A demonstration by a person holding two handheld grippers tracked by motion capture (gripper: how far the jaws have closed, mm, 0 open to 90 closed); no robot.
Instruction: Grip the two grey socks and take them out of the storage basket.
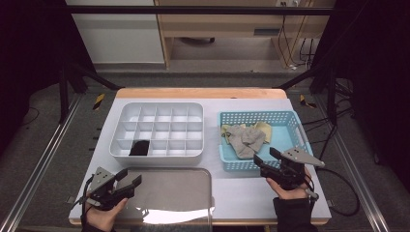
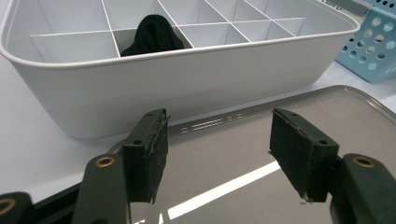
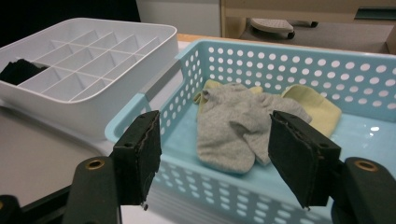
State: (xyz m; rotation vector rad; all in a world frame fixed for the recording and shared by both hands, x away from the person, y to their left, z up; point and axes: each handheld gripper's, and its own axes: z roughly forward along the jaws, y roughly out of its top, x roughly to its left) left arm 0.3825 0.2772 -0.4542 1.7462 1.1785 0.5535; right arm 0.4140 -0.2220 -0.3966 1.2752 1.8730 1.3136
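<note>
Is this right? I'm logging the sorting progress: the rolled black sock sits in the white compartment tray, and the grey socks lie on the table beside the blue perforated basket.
Not quite. The grey fabric socks lie inside the blue perforated plastic basket, on top of yellow socks, as the right gripper view shows. The rolled black sock does sit in the white plastic compartment tray.

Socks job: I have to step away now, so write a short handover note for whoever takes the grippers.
Left gripper: open, empty, over the clear lid in front of the white organizer.
Right gripper: open, empty, at the near edge of the blue basket.
Things: one black sock sits in a front-row compartment of the organizer, second from the left. A grey pair lies on yellow socks in the basket.
Done: black sock sorted.
Left: probably move the grey and yellow socks into compartments, then fit the lid.
</note>
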